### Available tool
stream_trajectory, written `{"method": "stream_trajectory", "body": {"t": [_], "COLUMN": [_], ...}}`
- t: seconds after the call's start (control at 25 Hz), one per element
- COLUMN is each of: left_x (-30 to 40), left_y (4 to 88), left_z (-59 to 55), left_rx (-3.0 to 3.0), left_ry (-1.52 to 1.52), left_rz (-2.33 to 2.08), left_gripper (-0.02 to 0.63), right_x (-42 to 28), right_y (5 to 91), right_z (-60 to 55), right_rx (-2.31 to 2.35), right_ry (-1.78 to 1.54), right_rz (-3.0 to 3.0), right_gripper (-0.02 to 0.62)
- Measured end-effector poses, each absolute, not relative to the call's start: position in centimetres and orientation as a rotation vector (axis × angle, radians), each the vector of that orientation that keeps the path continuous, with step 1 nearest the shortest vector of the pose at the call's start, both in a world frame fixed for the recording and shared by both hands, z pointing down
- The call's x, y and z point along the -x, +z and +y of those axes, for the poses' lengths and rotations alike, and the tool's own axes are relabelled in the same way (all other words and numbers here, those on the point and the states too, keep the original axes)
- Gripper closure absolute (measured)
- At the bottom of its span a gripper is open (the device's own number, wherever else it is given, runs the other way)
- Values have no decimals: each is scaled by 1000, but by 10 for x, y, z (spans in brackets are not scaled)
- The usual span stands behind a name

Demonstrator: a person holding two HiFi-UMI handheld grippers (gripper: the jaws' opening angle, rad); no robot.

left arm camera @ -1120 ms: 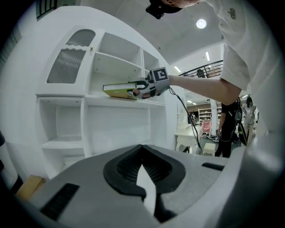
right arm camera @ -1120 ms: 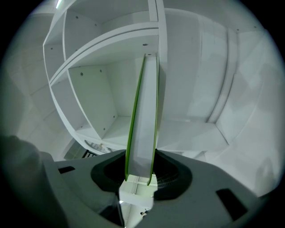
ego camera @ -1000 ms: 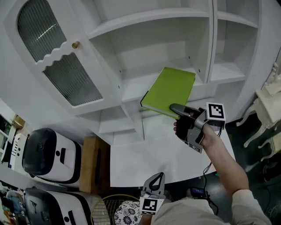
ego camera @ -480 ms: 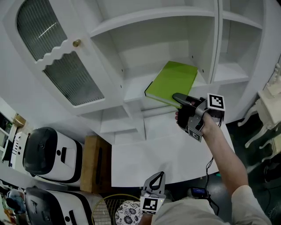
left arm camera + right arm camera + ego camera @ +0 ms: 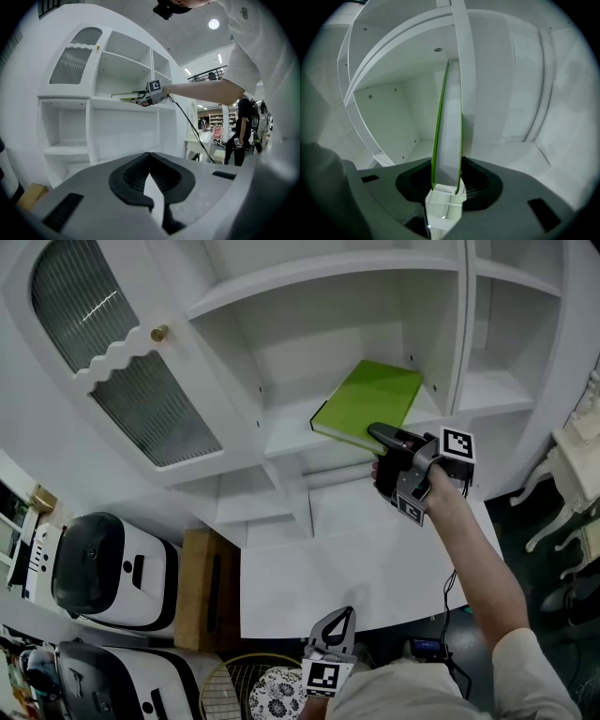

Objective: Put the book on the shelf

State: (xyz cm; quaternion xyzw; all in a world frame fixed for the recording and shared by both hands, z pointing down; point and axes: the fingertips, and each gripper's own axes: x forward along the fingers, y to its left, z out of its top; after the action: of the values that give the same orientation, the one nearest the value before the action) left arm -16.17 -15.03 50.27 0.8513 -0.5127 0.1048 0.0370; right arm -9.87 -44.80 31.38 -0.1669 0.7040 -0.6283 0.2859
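Book (image 5: 367, 404), thin and bright green, sits pinched at its near edge by the right tool (image 5: 380, 435), whose two dark pads press on its covers from either side. In the right gripper view the book (image 5: 449, 140) stands edge-on between the jaws of the right tool (image 5: 447, 185), its white page block showing between green covers, and reaches away into the cabinet. From the head view, most of the book lies over the middle shelf (image 5: 286, 439) of a white cabinet, just left of the upright divider (image 5: 462, 324), while its held corner hangs out past the shelf's front edge. Whether it touches the board I cannot tell.

The left tool (image 5: 339, 622) is low and well apart from the book, near the front edge of the white desk (image 5: 356, 559). Its jaws are pressed together with nothing between them, as the left gripper view shows (image 5: 150, 158).

Left of the open compartment hangs a cabinet door (image 5: 122, 381) with ribbed glass, a scalloped frame and a small brass knob (image 5: 160, 333). Nothing lies on the shelf ahead of the book. Beside the desk stand a wooden box (image 5: 202, 592) and two glossy white-and-black appliances (image 5: 103, 573).
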Motion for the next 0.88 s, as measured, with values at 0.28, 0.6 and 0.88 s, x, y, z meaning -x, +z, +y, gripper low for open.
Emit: {"method": "stream_trajectory", "body": {"t": [0.28,0.6,0.88], "left_x": [166,170,167], "left_y": [502,501,501], "left_z": [-149,-145,-142], "left_rx": [-2600,-2582,-2587], "left_ry": [324,323,324], "left_rz": [-1600,-1630,-1627], "left_gripper": [603,603,603], "right_x": [99,98,98], "right_y": [312,313,311], "right_z": [-460,-463,-462], "right_rx": [449,461,482], "right_ry": [-1680,-1678,-1613], "right_rz": [1869,1865,1925], "right_gripper": [437,437,436]}}
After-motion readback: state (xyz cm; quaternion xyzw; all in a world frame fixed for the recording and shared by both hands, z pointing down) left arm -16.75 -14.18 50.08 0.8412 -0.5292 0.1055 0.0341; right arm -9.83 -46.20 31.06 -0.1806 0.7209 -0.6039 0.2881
